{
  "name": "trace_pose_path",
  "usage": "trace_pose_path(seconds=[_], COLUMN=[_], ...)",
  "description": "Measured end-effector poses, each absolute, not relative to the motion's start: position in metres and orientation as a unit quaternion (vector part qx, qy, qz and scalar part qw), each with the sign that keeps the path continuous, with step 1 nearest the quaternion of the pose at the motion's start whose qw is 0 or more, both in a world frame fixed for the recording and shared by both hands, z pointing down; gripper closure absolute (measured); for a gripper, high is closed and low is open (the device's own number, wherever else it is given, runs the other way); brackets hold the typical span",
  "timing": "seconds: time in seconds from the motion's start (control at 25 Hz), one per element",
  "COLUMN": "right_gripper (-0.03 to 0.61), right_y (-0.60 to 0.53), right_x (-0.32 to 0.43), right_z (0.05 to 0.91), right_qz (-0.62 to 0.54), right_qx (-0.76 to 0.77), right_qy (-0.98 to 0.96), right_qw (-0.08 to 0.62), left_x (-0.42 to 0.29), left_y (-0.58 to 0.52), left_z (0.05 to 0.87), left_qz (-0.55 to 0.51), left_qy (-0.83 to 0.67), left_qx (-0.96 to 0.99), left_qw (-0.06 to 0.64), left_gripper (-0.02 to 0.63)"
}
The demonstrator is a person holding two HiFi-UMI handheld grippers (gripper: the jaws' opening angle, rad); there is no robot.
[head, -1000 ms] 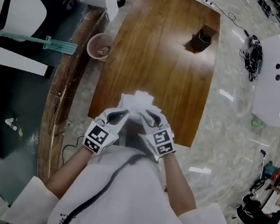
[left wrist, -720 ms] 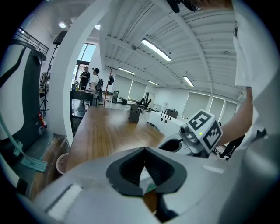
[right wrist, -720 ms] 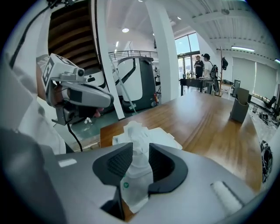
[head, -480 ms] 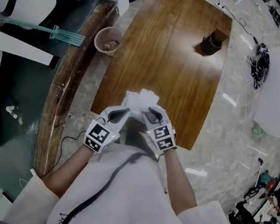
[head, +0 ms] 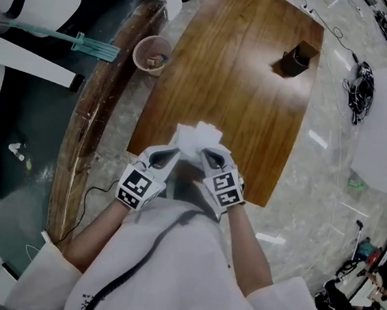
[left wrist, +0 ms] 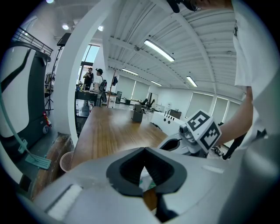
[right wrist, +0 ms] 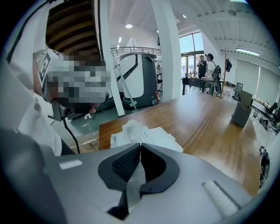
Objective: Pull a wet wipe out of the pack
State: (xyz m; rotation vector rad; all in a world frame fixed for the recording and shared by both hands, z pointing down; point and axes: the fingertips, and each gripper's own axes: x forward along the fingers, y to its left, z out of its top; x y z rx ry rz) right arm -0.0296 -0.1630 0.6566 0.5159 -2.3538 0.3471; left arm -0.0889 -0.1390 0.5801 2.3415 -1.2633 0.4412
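Observation:
A white wet wipe pack (head: 196, 139) lies at the near edge of the wooden table (head: 236, 73), crumpled white on top. My left gripper (head: 171, 154) sits at its left side; in the left gripper view its jaws (left wrist: 144, 149) meet, with a white and green bit of the pack (left wrist: 147, 180) caught between them. My right gripper (head: 207, 154) sits at the pack's right side. Its jaws (right wrist: 140, 145) have just been closing and are shut on a thin strip of wipe (right wrist: 132, 186). Beyond them lies the pack (right wrist: 146, 135).
A black holder (head: 296, 58) stands at the table's far end. On the floor to the left are a basket (head: 152, 54) and a teal mop (head: 88, 42). To the right are a white unit (head: 385, 130) and cables (head: 362, 83). People (left wrist: 94, 83) stand far off.
The head view has shifted a little. Both grippers stay at the pack by the table's near edge, the right one slightly closer in on the white material.

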Motion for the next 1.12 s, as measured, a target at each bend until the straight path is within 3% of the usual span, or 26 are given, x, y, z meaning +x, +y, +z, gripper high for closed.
trace_pose_path(seconds=[1.12], right_gripper=[0.568], right_y=[-0.164], right_x=[-0.025], right_z=[0.598], right_qz=[0.125], right_qx=[0.269], right_qy=[-0.917], right_qw=[0.265], left_x=[-0.079], left_y=[-0.150], left_z=[0.552], left_qz=[0.152], left_qy=[-0.420], left_qx=[0.876], left_qw=[0.183], left_gripper=[0.607])
